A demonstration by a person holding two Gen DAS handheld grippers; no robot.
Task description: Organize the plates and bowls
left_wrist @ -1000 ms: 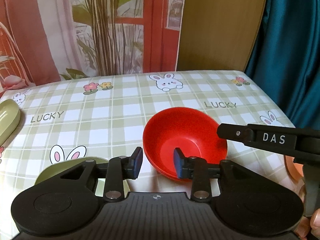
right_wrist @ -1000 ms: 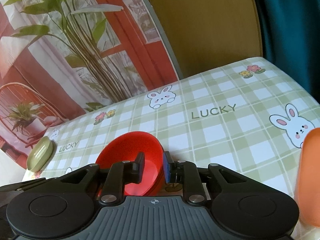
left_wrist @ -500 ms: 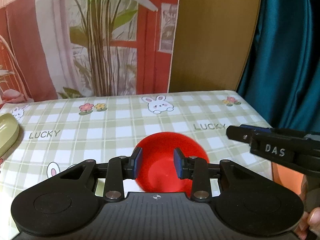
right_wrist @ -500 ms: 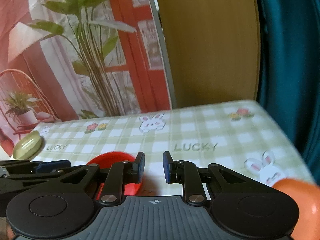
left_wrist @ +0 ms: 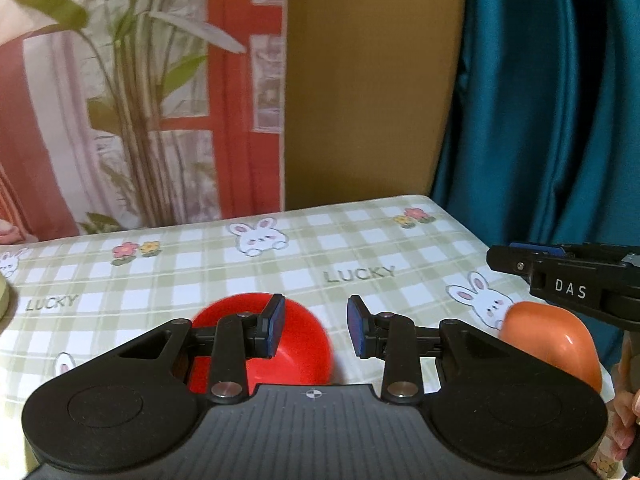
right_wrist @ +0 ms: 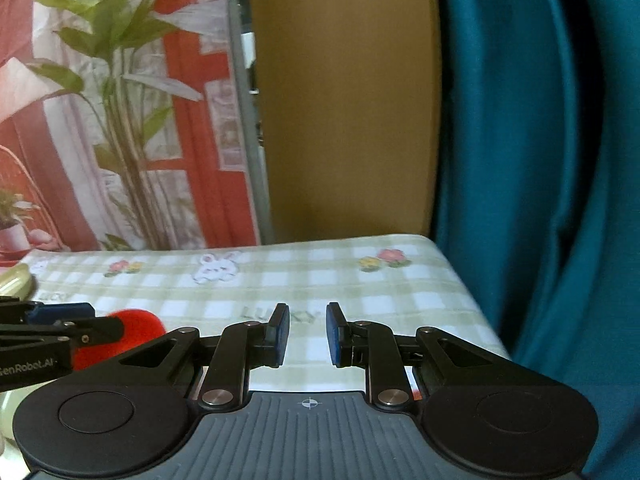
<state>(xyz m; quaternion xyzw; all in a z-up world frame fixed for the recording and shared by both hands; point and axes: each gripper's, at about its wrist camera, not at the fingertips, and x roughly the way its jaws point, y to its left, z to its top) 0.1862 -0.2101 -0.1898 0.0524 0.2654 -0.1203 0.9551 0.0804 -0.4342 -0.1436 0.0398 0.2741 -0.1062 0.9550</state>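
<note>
Checked tablecloth; red bowl, orange bowl.

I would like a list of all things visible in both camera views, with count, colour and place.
bowl: 1, red, on the tablecloth, behind the left gripper's left finger
orange dish: 1, orange, near the right table edge
green dish: 1, olive, far left edge, mostly cut off
tablecloth: 1, green-white check with rabbits
backdrop: 1, printed plant and red window
board: 1, brown, behind the table
curtain: 1, teal, right
left gripper: 1, black, jaws apart, empty
right gripper: 1, black, jaws apart, empty
hand: 1, lower right edge
</note>
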